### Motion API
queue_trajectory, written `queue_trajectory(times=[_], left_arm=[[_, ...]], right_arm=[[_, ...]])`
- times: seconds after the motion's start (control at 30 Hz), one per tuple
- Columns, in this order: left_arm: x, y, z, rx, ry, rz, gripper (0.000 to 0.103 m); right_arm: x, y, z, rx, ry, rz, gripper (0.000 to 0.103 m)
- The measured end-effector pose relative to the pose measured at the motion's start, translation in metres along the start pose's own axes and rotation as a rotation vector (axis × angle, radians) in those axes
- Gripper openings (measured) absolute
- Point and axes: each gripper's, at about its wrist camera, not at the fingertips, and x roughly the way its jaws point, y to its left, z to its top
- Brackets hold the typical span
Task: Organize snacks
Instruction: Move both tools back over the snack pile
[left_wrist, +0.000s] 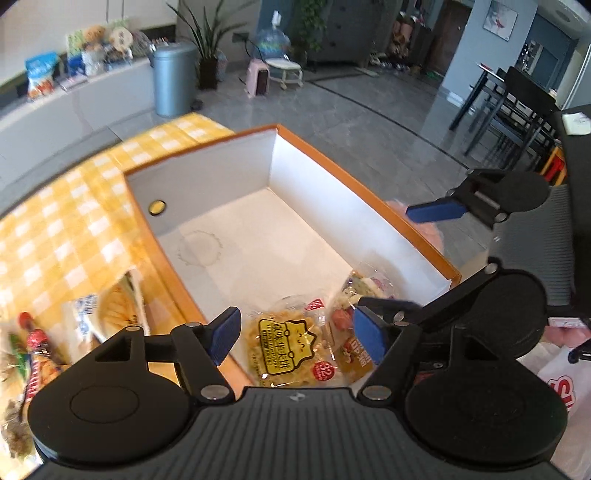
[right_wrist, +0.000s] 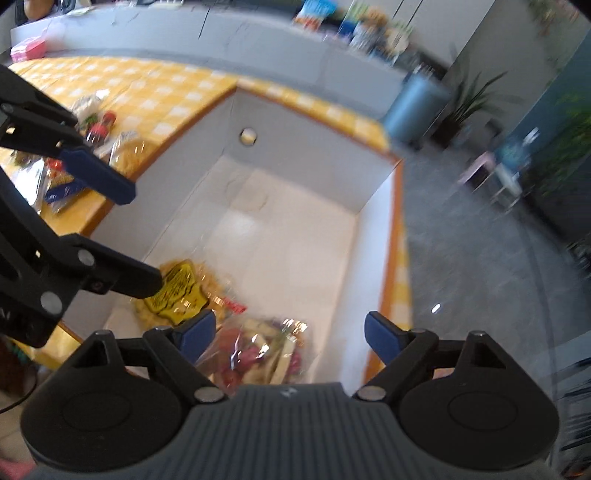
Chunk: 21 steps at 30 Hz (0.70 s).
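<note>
An open orange box (left_wrist: 369, 195) with a white inside stands on the yellow checked tablecloth (left_wrist: 66, 206). Two clear snack packs lie at its near end: one with a yellow label (left_wrist: 288, 347) and one with red and white pieces (left_wrist: 364, 291). My left gripper (left_wrist: 295, 336) is open and empty above the yellow-label pack. My right gripper (right_wrist: 290, 332) is open and empty above the red and white pack (right_wrist: 258, 350), with the yellow-label pack (right_wrist: 181, 288) to its left. The box (right_wrist: 395, 236) fills the right wrist view.
Several more snack packs (left_wrist: 44, 343) lie on the tablecloth left of the box, also in the right wrist view (right_wrist: 99, 136). A white bag with red print (left_wrist: 561, 384) is at the right. Beyond the table are a grey bin (left_wrist: 173, 81), floor and dark chairs (left_wrist: 517, 99).
</note>
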Motion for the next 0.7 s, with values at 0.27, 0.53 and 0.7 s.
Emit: queue_trajectory(times=[0.27, 0.53, 0.7], left_arm=[[-0.032, -0.006, -0.023, 0.014, -0.118, 0.124, 0.082], [-0.056, 0.005, -0.052, -0.072, -0.227, 0.221, 0.082], [-0.068, 0.023, -0.074, -0.166, -0.283, 0.273, 0.082]], right_arm=[[-0.032, 0.025, -0.008, 0.03, -0.168, -0.101, 0.086], [-0.053, 0.056, -0.017, 0.19, -0.306, -0.15, 0.086], [-0.059, 0.08, -0.023, 0.29, -0.368, -0.129, 0.086]])
